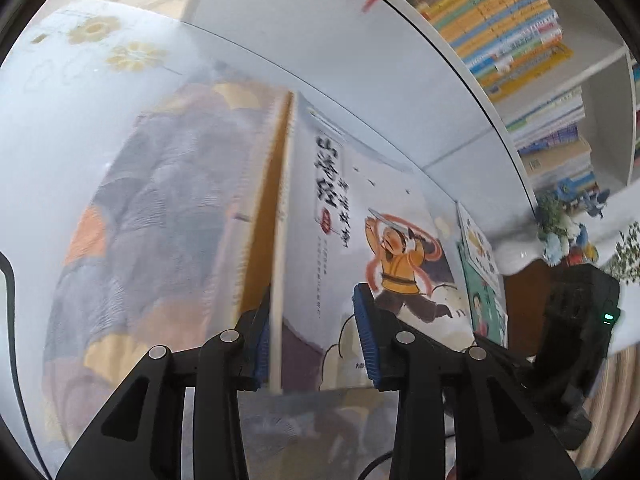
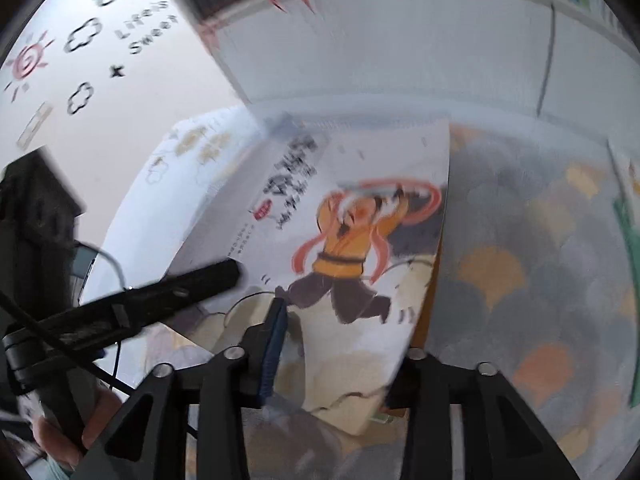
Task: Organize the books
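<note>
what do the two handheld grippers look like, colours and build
Both the left gripper and right gripper are black, with angular linkage arms carrying triangular cut-outs and round silver pivot pins. The fingers carry ribbed blue pads. Thin black cables trail from the gripper bodies, and one body shows a small green light.

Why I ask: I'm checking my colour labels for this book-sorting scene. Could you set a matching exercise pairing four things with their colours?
Things:
1 painted tunic
2 tongs' pads
3 sun sticker
4 neighbouring book

Colours:
A blue
B green
C pinkish red
D yellow

Pairs: 1-D; 2-A; 3-C; 4-B
</note>
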{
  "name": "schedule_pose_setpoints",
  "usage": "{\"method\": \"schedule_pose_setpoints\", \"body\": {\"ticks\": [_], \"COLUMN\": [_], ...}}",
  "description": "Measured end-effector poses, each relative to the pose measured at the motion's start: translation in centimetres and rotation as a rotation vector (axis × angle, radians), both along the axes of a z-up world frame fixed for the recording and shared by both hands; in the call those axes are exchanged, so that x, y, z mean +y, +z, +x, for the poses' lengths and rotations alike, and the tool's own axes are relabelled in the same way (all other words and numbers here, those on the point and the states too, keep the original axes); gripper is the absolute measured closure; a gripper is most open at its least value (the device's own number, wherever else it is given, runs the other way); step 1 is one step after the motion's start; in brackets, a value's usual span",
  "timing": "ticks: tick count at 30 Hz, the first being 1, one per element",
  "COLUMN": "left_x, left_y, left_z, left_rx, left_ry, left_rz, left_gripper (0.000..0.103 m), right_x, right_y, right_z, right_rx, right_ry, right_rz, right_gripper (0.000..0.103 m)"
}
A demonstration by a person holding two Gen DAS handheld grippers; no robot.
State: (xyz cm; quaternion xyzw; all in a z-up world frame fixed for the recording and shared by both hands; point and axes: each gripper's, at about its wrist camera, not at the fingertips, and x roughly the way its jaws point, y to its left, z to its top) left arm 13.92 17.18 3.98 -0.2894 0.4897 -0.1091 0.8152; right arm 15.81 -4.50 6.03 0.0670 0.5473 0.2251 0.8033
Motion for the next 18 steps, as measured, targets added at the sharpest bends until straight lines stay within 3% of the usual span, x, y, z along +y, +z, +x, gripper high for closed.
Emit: {"method": "schedule_pose_setpoints", "body": {"ticks": [4, 9, 13, 15, 18], "left_x": [0.1, -2.6, -6.5, -8.8, -13.6], "left_y": [0.4, 1.8, 3.0, 3.5, 4.0], "left_z": [-1.8, -4.8, -6.5, -6.7, -6.8], "left_rx": [-0.003, 0.005, -0.001, -0.007, -0.024], "left_ry": [0.02, -0.056, -0.16, -0.217, -0.308], "left_rz": [0.062, 0.188, 0.166, 0.146, 0.08], "left_gripper": [0.069, 0.067, 0.06, 0.047, 0.04], "right_x": [-0.6, -3.0, -7.9, -11.1, -17.1], "right_y": [0.2, 0.5, -0.2, -0.5, -0.8], "right_z": [-0.7, -3.4, -7.1, -9.1, -11.9], "right_rx": [-0.003, 0.026, 0.061, 0.076, 0.102], "right_ry": [0.022, 0.044, -0.003, -0.057, -0.186], "right_rz": [0.001, -0.026, -0.056, -0.08, -0.109], "right_gripper": [0.051, 0.049, 0.049, 0.049, 0.049]}}
